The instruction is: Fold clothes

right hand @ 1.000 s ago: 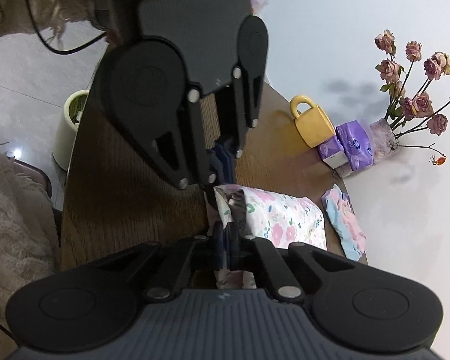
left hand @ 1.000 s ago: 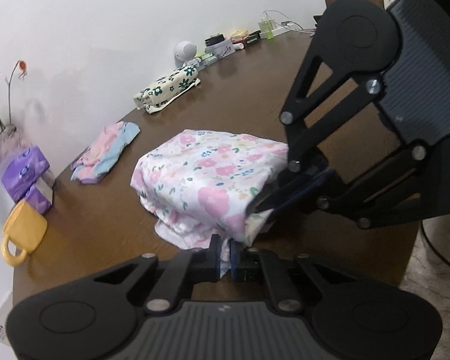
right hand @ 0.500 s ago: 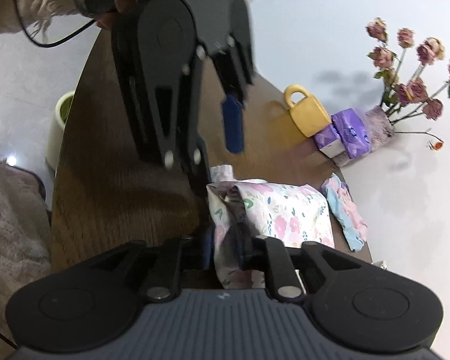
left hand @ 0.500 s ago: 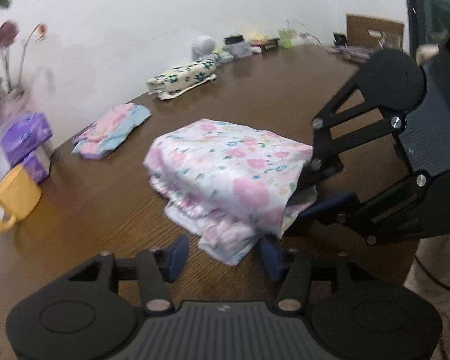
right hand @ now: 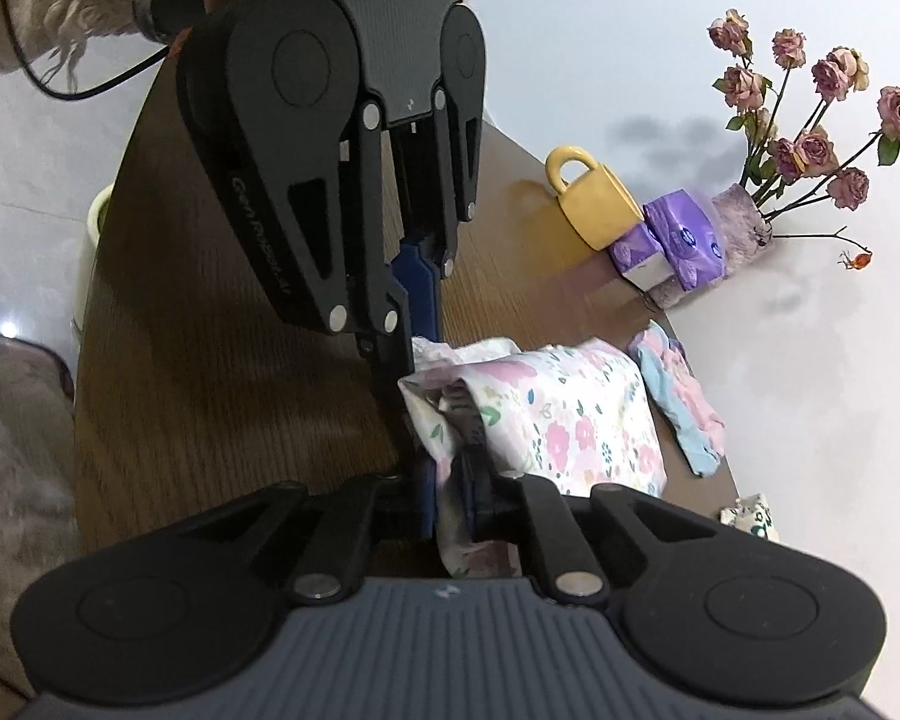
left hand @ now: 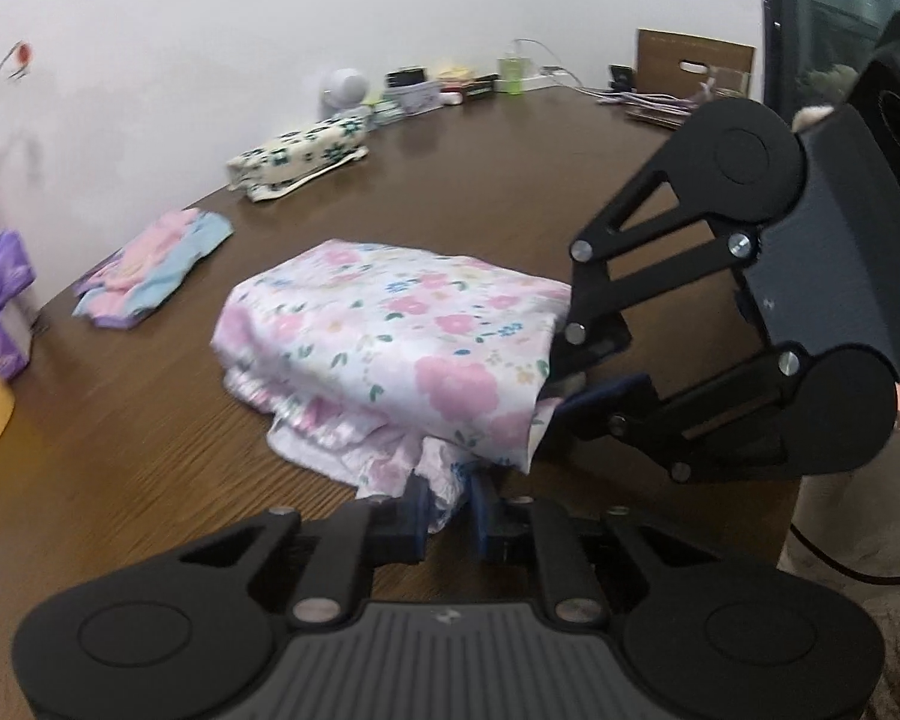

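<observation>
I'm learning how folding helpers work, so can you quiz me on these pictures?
1. True or false: the yellow mug stands beside the purple tissue packs.
2. Which lies nearest the floral garment? A: pink-and-blue cloth. B: yellow mug. C: purple tissue packs.
3. How many grippers pinch the floral garment?

Key
1. True.
2. A.
3. Two: the left gripper and the right gripper.

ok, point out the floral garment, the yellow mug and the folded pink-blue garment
floral garment [left hand: 414,324]: left wrist view, top panel.
yellow mug [right hand: 600,207]: right wrist view, side wall.
folded pink-blue garment [left hand: 150,270]: left wrist view, upper layer.
</observation>
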